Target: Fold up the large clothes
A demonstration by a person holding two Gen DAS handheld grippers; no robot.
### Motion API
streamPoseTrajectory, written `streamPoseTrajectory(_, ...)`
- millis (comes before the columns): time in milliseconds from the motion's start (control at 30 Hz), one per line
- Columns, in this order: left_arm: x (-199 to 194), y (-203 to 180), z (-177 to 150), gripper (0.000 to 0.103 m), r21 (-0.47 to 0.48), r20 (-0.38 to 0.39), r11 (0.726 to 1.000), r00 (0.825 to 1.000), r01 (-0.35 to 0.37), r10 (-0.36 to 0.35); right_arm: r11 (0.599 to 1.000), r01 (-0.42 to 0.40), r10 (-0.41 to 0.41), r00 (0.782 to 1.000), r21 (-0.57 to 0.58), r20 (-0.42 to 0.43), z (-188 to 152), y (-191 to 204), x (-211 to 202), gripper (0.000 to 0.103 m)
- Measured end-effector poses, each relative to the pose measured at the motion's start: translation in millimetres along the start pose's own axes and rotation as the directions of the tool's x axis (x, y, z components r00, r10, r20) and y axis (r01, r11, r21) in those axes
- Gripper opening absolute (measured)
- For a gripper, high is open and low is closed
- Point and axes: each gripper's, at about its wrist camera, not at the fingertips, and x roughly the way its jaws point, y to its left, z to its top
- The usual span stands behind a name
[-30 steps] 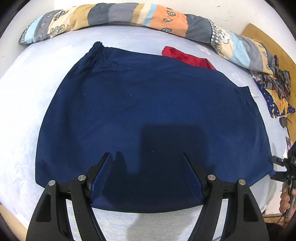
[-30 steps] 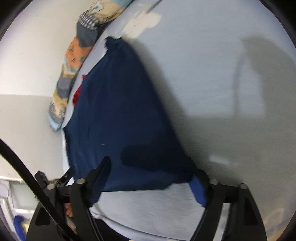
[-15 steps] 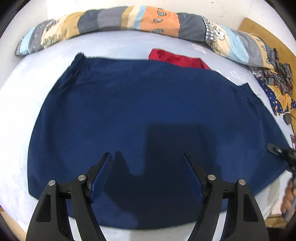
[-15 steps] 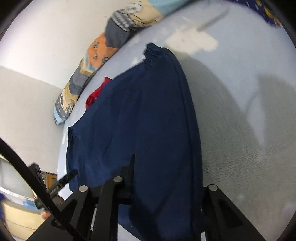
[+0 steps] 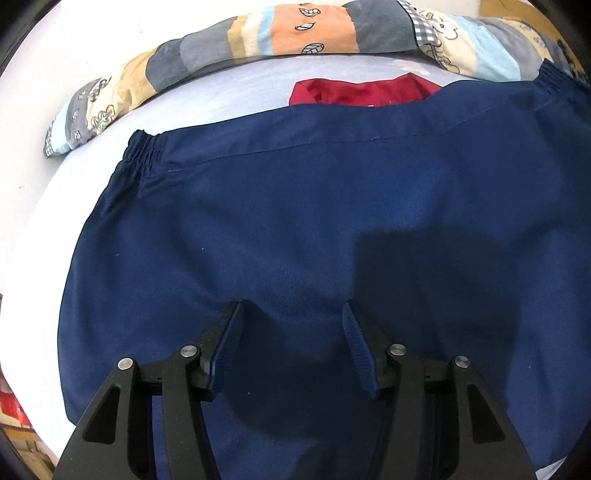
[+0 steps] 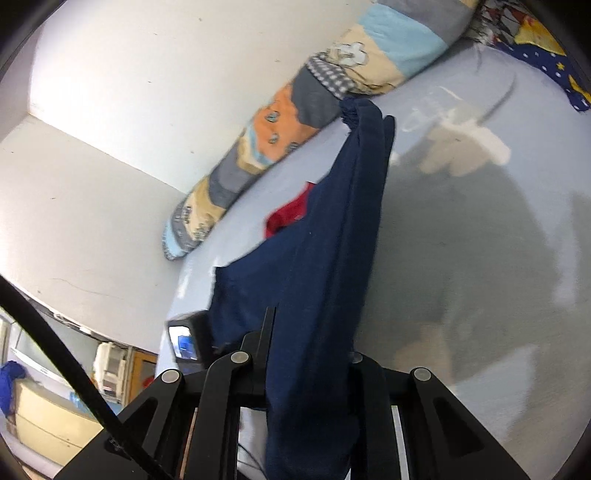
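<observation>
A pale blue bed (image 5: 236, 88) fills the room, pushed up against a white wall (image 6: 129, 92). A long patchwork pillow (image 5: 303, 33) lies along the far side of the bed, next to the wall.

The big navy garment (image 5: 314, 221) is the thing to fold. Most of it lies flat on the bed. Its stretchy waistband (image 5: 142, 151) sits at the far left corner. A red cloth (image 5: 362, 90) peeks out from behind its far edge.

The left hand-held gripper (image 5: 291, 332) hangs low over the near part of the garment. Its two fingers are spread apart and nothing is between them. It may be getting ready to take the near edge, but it is not holding it.

The right hand-held gripper (image 6: 310, 354) is clenched on the right side of the navy garment (image 6: 332, 258). The cloth runs up from its fingers in a tall bunched strip and is off the bed there. It is likely held up so that this side can be laid over the flat part.

There is a lot of bare bed (image 6: 480, 240) to the right of the lifted cloth. To the left, the flat part has bare bed around it too. A star-print cloth (image 6: 546, 55) sits in the far right corner, well apart from the garment. The pillow is close to the raised top corner, so the cloth could brush it.
</observation>
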Motion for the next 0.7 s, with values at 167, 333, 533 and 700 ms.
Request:
streamPoseTrajectory(167,-25.7,36.3,6.3,0.055,-0.091,0.016,0.993,0.997,0.074,-0.073,1.000,-0.010,0.010,1.000,-0.017,0.008,2.5,38.5,9.6,0.020)
streamPoseTrajectory(333,-50.2,99.8,9.6,0.055,-0.210,0.074,0.973,0.994,0.097,-0.083,0.998,0.027,-0.028,1.000,-0.058,-0.014,1.3,83.7,28.7,0.020)
streamPoseTrajectory(533,-66.3,179.6,-3.1,0.055,-0.349,0.103,0.934,0.993,0.082,-0.049,0.987,0.091,-0.099,0.993,-0.134,-0.059,-10.4,142.0,78.5,0.020)
streamPoseTrajectory(700,-77.9,233.2,-16.4,0.055,-0.431,0.123,0.898,0.991,0.092,-0.042,0.972,0.120,-0.147,0.981,-0.202,-0.124,-36.5,181.1,146.8,0.020)
